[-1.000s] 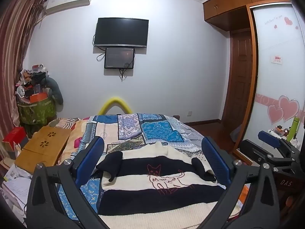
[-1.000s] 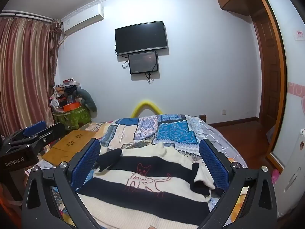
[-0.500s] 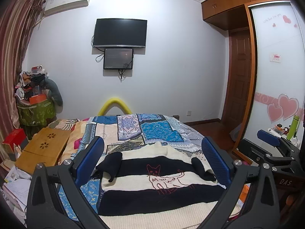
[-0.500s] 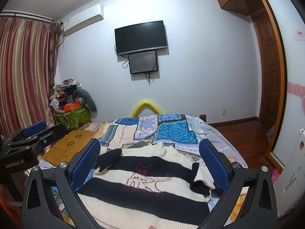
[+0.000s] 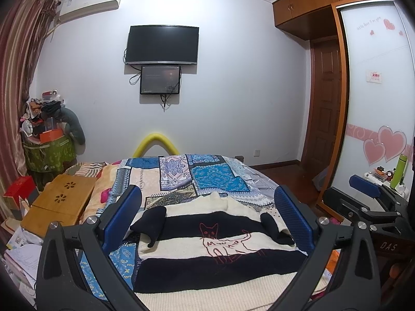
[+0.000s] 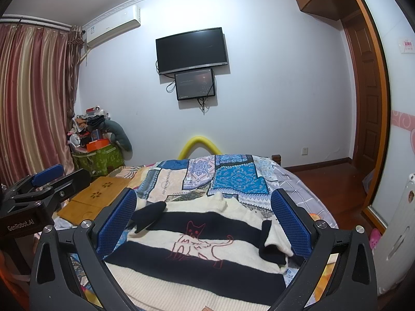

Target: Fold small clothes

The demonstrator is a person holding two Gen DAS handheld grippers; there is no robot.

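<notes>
A cream and black striped sweater (image 5: pixel 212 256) (image 6: pixel 197 254) with a red cat outline lies flat on the bed, both sleeves folded in over its sides. My left gripper (image 5: pixel 207 202) hovers above it, open, with nothing between its blue pads. My right gripper (image 6: pixel 203 202) is likewise open and empty above the sweater. Each gripper shows in the other's view: the right gripper (image 5: pixel 368 194) at the right edge, the left gripper (image 6: pixel 44 178) at the left edge.
A patchwork quilt (image 5: pixel 197 176) covers the bed. A wooden lap desk (image 5: pixel 59 204) rests at the bed's left, with a cluttered green bin (image 5: pixel 49 153) behind it. A wardrobe with heart stickers (image 5: pixel 376 129) and a door stand at the right. A TV (image 5: pixel 163 45) hangs on the far wall.
None of the objects moved. The left wrist view has shifted slightly; both grippers stay open over the sweater.
</notes>
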